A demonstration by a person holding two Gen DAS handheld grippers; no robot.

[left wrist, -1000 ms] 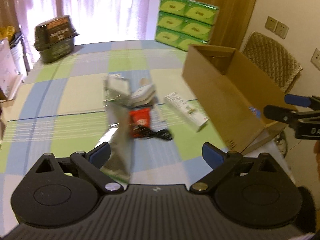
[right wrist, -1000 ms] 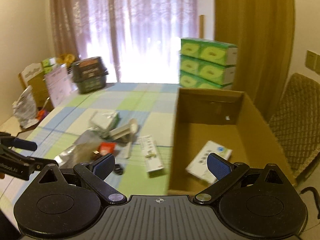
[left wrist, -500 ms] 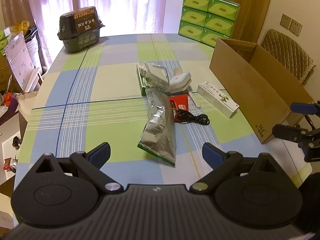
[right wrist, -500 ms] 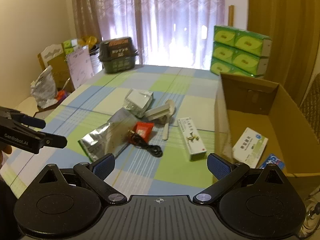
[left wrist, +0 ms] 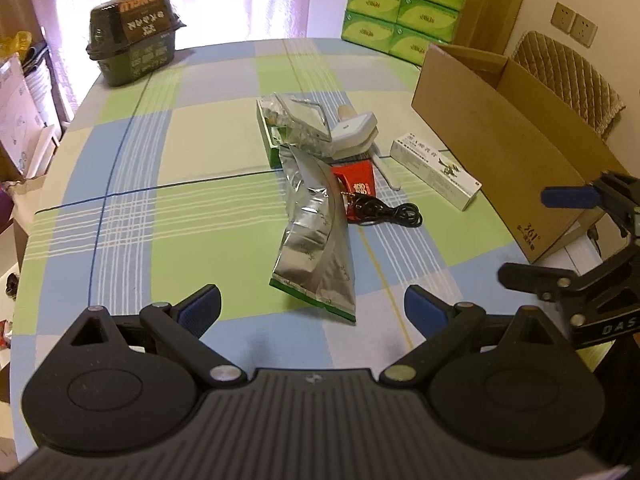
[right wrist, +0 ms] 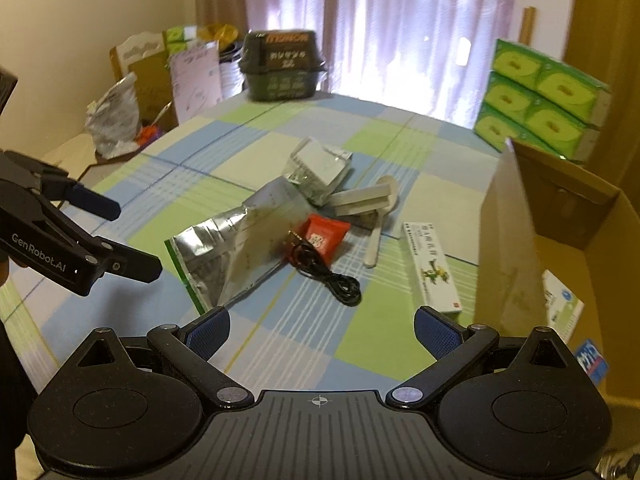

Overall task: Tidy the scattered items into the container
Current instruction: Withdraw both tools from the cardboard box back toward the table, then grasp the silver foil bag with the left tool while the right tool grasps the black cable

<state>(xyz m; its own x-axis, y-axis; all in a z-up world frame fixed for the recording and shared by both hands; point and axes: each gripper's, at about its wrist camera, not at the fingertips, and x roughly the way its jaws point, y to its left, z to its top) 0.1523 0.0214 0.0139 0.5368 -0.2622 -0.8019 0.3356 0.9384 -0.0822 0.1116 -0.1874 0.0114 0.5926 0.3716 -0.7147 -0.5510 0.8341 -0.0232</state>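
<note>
A heap of items lies mid-table: a long silver foil bag (left wrist: 316,236) (right wrist: 236,248), a clear crumpled packet (left wrist: 298,120) (right wrist: 318,170), a red packet (left wrist: 356,188) (right wrist: 324,236), a black cable (left wrist: 386,212) (right wrist: 332,276), a white brush (left wrist: 356,130) (right wrist: 360,200) and a white medicine box (left wrist: 436,170) (right wrist: 434,268). The open cardboard box (left wrist: 500,148) (right wrist: 516,248) stands at the right and holds a white packet (right wrist: 560,308). My left gripper (left wrist: 312,308) is open and empty just short of the foil bag. My right gripper (right wrist: 322,332) is open and empty near the cable.
A dark plastic tub (left wrist: 134,36) (right wrist: 280,66) sits at the far edge of the checked tablecloth (left wrist: 168,208). Stacked green tissue packs (left wrist: 404,4) (right wrist: 544,100) stand behind the box. A woven chair (left wrist: 568,76) is at the right, with clutter (right wrist: 116,120) off the left edge.
Both views have swung left and down, from the cardboard box toward the heap. Each gripper has drawn closer to the table, and both have stayed open.
</note>
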